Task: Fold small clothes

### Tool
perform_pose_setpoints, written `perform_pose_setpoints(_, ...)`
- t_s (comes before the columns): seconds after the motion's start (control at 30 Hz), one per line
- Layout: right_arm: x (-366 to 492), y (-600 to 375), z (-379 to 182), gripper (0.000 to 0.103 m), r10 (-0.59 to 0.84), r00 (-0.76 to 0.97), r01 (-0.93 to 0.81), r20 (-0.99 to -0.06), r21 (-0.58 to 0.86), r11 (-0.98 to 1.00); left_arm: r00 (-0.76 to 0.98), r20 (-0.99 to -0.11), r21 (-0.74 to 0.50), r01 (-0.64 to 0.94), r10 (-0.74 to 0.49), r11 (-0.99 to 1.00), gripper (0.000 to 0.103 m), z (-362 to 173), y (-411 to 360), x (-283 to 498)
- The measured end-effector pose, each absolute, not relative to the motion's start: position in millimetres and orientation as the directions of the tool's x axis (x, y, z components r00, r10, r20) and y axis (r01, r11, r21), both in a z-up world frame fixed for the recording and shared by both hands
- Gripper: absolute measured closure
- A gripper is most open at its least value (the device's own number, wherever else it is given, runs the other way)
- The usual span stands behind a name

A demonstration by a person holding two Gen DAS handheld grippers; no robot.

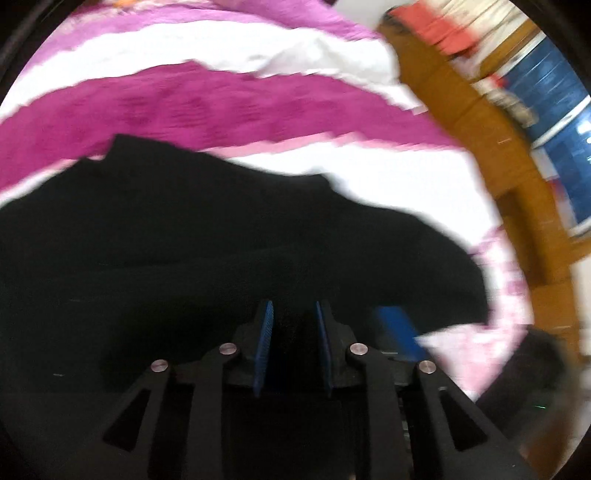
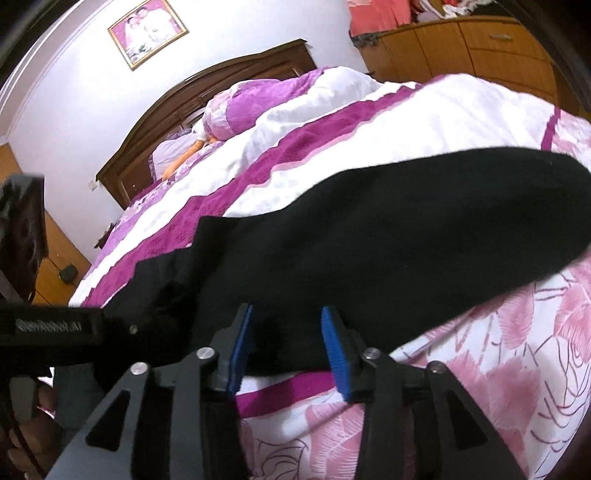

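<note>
A black garment (image 1: 207, 236) lies spread on a bed with a white and magenta striped cover (image 1: 207, 110). My left gripper (image 1: 293, 314) hovers over the garment's near part, its blue pads a little apart with black cloth showing between them. In the right wrist view the same black garment (image 2: 388, 236) stretches across the bedcover (image 2: 424, 122). My right gripper (image 2: 288, 317) is open at the garment's near edge, with cloth lying between the blue pads. The left gripper's body (image 2: 55, 328) shows at the left of that view, on the garment's left end.
A wooden cabinet (image 1: 476, 122) stands beyond the bed's right side. In the right wrist view a dark wooden headboard (image 2: 207, 85), pillows (image 2: 236, 107), a framed picture (image 2: 147, 33) and wooden drawers (image 2: 472, 48) lie at the back. The left wrist view is motion-blurred.
</note>
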State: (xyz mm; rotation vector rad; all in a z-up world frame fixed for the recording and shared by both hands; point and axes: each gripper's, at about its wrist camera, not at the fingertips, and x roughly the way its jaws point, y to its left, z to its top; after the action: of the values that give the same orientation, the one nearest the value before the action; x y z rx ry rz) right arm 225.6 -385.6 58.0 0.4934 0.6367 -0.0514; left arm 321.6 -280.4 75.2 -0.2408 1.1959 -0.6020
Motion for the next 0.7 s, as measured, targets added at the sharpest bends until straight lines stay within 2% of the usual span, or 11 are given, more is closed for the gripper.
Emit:
perform_pose_setpoints(0.1,222.1,-386.3,57.4,0.056,0.109,0.809,0.187,-0.577,0.429,0.884,0.231,-0.659,-0.639,0.331,-0.716,0.695,0.076,97.1,-252.4,311.8)
perform_pose_setpoints(0.17,219.3,-386.0,57.9,0.055,0.112,0.811,0.183,-0.574,0.431,0.884,0.304,-0.582,-0.681,0.325,-0.754,0.656,0.071,114.3,-215.5,301.3)
perform_pose_setpoints(0.2,219.1,-386.3,58.6,0.054,0.118,0.815,0.175,-0.567,0.435,0.883,0.340,-0.571,-0.680,0.314,-0.747,0.662,0.070,120.3,-198.1,295.6)
perform_pose_setpoints(0.27,218.8,-387.7,61.5,0.054,0.127,0.823,0.165,-0.554,0.446,0.879,0.447,-0.585,-0.628,0.278,-0.676,0.727,0.070,132.2,-148.9,271.6)
perform_pose_setpoints(0.33,213.7,-386.6,70.8,0.054,0.112,0.842,0.156,-0.528,0.436,0.886,0.569,-0.627,-0.502,0.226,-0.531,0.835,0.068,136.7,-106.2,244.3)
perform_pose_setpoints(0.43,210.1,-369.0,88.4,0.043,0.090,0.861,0.113,-0.500,0.361,0.926,0.656,-0.721,-0.231,0.075,-0.222,0.970,0.067,123.1,-56.6,208.4)
perform_pose_setpoints(0.5,212.7,-349.3,96.6,0.034,0.107,0.856,0.056,-0.505,0.296,0.954,0.640,-0.756,-0.170,0.007,-0.135,0.985,0.067,105.3,-33.4,195.6)
perform_pose_setpoints(0.6,233.4,-316.6,96.1,0.033,0.189,0.790,-0.069,-0.583,0.222,0.973,0.598,-0.799,-0.115,-0.036,-0.071,0.993,0.067,73.6,-19.9,194.6)
perform_pose_setpoints(0.67,243.7,-305.9,88.8,0.035,0.195,0.753,-0.087,-0.628,0.199,0.976,0.584,-0.811,-0.047,-0.085,0.011,0.995,0.067,52.7,-13.0,197.7)
perform_pose_setpoints(0.7,246.0,-304.0,84.7,0.047,0.194,0.742,-0.082,-0.641,0.201,0.976,0.586,-0.810,-0.059,-0.092,0.007,0.994,0.067,46.4,-8.5,197.0)
